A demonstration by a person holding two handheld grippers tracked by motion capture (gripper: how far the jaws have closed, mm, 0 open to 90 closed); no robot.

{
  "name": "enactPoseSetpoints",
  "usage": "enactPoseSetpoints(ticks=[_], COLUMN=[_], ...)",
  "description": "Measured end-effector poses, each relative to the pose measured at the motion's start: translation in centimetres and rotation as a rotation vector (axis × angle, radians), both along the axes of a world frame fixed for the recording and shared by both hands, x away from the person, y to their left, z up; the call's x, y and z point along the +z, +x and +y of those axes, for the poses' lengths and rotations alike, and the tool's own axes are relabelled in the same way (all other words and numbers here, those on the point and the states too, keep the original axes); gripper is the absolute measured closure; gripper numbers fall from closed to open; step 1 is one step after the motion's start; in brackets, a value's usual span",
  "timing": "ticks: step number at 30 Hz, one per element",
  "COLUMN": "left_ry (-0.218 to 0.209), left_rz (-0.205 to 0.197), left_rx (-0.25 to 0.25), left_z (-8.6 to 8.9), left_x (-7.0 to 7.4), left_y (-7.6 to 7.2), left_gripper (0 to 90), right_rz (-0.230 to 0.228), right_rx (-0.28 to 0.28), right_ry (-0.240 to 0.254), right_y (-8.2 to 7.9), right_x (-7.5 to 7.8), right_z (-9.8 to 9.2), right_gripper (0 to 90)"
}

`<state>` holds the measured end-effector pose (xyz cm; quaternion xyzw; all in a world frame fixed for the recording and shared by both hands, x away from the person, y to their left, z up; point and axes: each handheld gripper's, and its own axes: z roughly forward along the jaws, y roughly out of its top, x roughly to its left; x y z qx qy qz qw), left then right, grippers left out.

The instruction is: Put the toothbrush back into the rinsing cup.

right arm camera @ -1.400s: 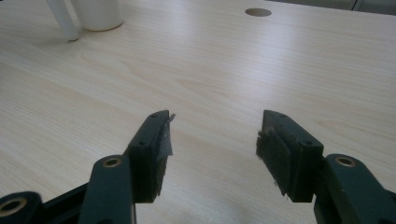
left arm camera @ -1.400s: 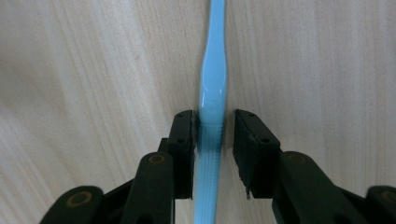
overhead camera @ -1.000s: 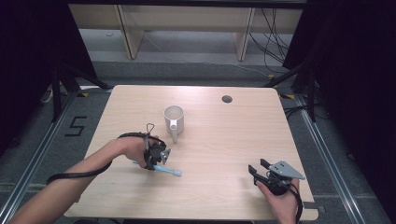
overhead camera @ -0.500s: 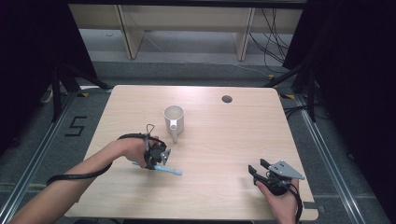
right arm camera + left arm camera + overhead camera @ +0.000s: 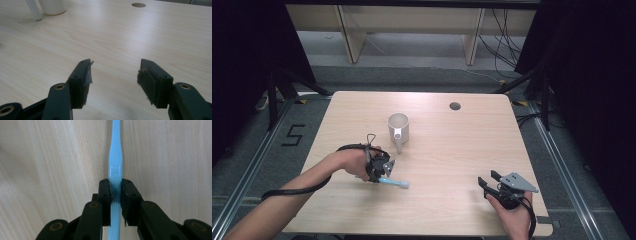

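Observation:
A light blue toothbrush (image 5: 396, 183) lies on the wooden table (image 5: 447, 145), left of centre near the front. My left gripper (image 5: 386, 174) points down at it, and in the left gripper view both pads press on the toothbrush (image 5: 115, 157) handle, with the left gripper (image 5: 115, 188) shut on it. The rest of the handle runs away from the jaws along the table. My right gripper (image 5: 487, 177) rests near the front right of the table. In its own view the right gripper (image 5: 113, 72) stands open with bare wood between the pads.
A white mug (image 5: 397, 126) with a long handle stands behind the left gripper, near the table's middle; the mug (image 5: 52, 6) also appears at the far left of the right gripper view. A round cable hole (image 5: 455, 106) sits at the back.

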<state>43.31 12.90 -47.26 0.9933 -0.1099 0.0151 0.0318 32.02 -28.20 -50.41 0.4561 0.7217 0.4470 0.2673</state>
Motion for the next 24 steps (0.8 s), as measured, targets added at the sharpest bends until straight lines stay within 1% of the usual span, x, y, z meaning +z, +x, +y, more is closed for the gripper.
enactPoseSetpoints(ticks=[1, 2, 3, 4, 5, 6, 7, 8, 9, 10, 11, 12, 13, 17, 20, 21, 22, 23, 24], left_ry=[0.000, -0.050, -0.047, -0.058, -0.091, -0.098, -0.111, -0.123, -0.137, -0.137, -0.153, -0.164, -0.171, -0.208, -0.241, -0.245, -0.254, -0.261, -0.274], left_rz=[0.000, 0.017, 0.014, 0.014, 0.021, 0.018, 0.015, 0.016, 0.009, 0.009, 0.004, -0.001, -0.005, -0.006, -0.017, -0.033, -0.035, -0.033, -0.037], left_rx=[0.000, 0.044, 0.019, 0.021, 0.043, 0.041, 0.042, 0.045, 0.042, 0.042, 0.047, 0.049, 0.046, 0.069, 0.078, 0.062, 0.065, 0.075, 0.077], left_z=[0.0, 0.2, 0.2, 0.3, 0.4, 0.5, 0.5, 0.6, 0.6, 0.6, 0.7, 0.7, 0.8, 1.0, 1.1, 1.1, 1.1, 1.2, 1.2], left_x=[0.0, -0.1, 0.3, 0.5, 0.6, 0.7, 0.9, 1.0, 1.2, 1.2, 1.5, 1.6, 1.8, 2.1, 2.3, 2.4, 2.5, 2.6, 2.6], left_y=[0.0, -0.3, -0.3, -0.4, -0.6, -0.6, -0.7, -0.7, -0.8, -0.8, -0.9, -1.0, -1.0, -1.1, -1.2, -1.1, -1.1, -1.2, -1.2], left_gripper=[78.3, 78.3, 78.3, 78.3, 78.3, 78.3, 78.4, 78.4, 78.4, 78.4, 78.4, 78.4, 78.4, 78.4, 78.4, 78.4, 78.4, 78.4, 78.4], right_rz=[0.000, 0.007, 0.011, 0.011, 0.005, 0.001, -0.017, -0.015, -0.020, -0.001, 0.018, 0.011, 0.008, 0.013, 0.000, 0.001, 0.006, 0.015, 0.007], right_rx=[0.000, 0.001, 0.002, 0.000, 0.008, -0.001, 0.004, 0.004, 0.005, -0.005, -0.008, -0.005, -0.003, -0.005, 0.006, 0.006, 0.006, 0.000, 0.000], right_ry=[0.000, 0.003, 0.006, 0.003, 0.020, -0.014, -0.021, -0.019, -0.007, 0.024, 0.037, 0.026, 0.025, 0.029, 0.018, 0.019, 0.024, 0.013, 0.004], right_y=[0.0, 0.0, 0.0, -0.1, 0.0, 0.0, 0.1, 0.1, 0.1, 0.0, -0.1, -0.1, -0.1, -0.1, 0.0, 0.0, 0.0, -0.1, -0.1], right_x=[0.0, 0.0, 0.0, 0.0, -0.1, 0.1, 0.0, 0.0, -0.1, -0.1, -0.1, -0.1, -0.1, -0.1, -0.1, -0.1, -0.1, 0.0, 0.0], right_z=[0.0, 0.1, 0.1, 0.1, 0.2, 0.1, 0.0, 0.0, 0.1, 0.3, 0.4, 0.3, 0.3, 0.3, 0.2, 0.2, 0.2, 0.2, 0.2], right_gripper=[44.0, 44.1, 44.0, 44.0, 44.0, 44.0, 44.0, 44.1, 44.0, 44.0, 44.0, 44.0, 44.0, 44.0, 44.0, 44.0, 44.0, 44.0, 44.0])
